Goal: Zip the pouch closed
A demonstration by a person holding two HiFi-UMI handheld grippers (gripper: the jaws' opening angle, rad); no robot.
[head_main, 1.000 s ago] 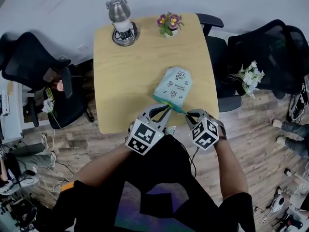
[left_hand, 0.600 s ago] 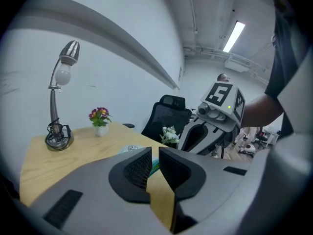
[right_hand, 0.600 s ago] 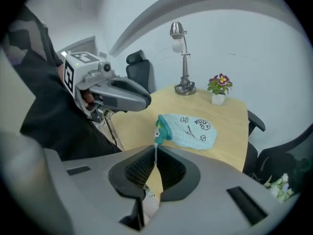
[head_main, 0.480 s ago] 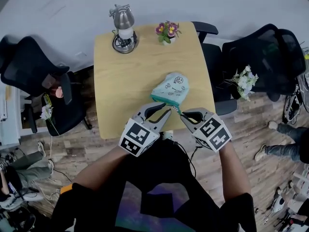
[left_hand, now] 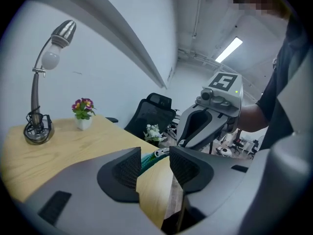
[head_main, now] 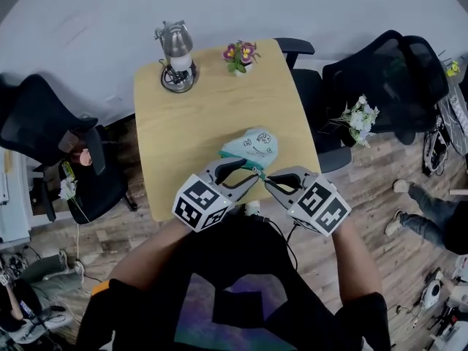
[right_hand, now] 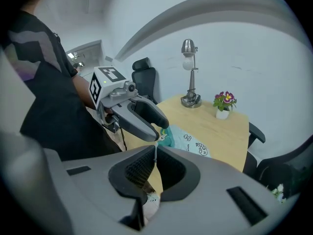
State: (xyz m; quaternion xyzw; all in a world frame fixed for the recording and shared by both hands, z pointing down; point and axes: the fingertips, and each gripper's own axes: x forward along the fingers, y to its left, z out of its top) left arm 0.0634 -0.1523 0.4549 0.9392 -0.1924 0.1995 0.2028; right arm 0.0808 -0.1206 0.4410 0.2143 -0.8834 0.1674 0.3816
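A pale teal pouch (head_main: 250, 145) with small printed figures lies near the front edge of the wooden table (head_main: 190, 123), its near end lifted. My right gripper (head_main: 267, 182) is shut on the thin zipper pull (right_hand: 155, 151), which runs up from between its pads to the pouch's (right_hand: 193, 142) near corner. My left gripper (head_main: 252, 175) sits just left of it, and its jaws are opening. Through their gap (left_hand: 155, 160) the pouch's teal edge (left_hand: 146, 158) and the metal slider (left_hand: 160, 152) show beyond the tips, untouched by the pads.
A silver desk lamp (head_main: 175, 50) and a small pot of purple flowers (head_main: 240, 53) stand at the table's far edge. Black office chairs (head_main: 44, 134) (head_main: 380, 72) flank the table. White flowers (head_main: 358, 115) stand to its right. Someone's legs (head_main: 431, 210) are at the far right.
Both grippers have risen above the table's front edge. The left jaws went from shut on the pouch's near end to wide apart. The right gripper has lifted that end by the pull.
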